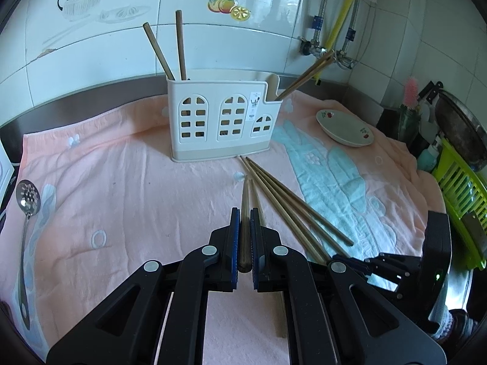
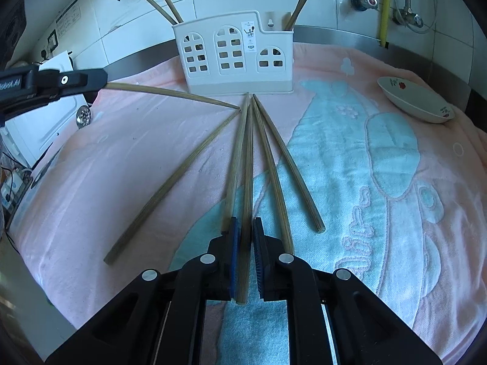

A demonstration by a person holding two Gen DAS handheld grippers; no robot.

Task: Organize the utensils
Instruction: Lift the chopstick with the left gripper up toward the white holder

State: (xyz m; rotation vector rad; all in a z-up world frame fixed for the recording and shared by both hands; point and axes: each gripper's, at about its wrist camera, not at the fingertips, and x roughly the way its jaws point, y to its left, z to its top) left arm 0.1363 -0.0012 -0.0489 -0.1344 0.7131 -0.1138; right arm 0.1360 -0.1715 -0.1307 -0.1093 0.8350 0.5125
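Home kitchen: tiled wall (image 1: pixel 127 51); utensil holder (image 1: pixel 219 121); water valves (image 1: pixel 316 48).

We've got a pink towel (image 1: pixel 127 182) with pale blue patterns spread over the counter (image 1: pixel 91 89). A shallow dish (image 1: pixel 344 127) with little red flower prints sits on it off to the right. Behind it all we see white wall tiles (image 1: pixel 127 24) with fruit decals, plus a yellow hose (image 1: pixel 347 15) and metal pipes (image 1: pixel 325 3) in the corner. A lime green rack (image 1: pixel 462 200) and a dark pan (image 1: pixel 459 127) are at the far right.
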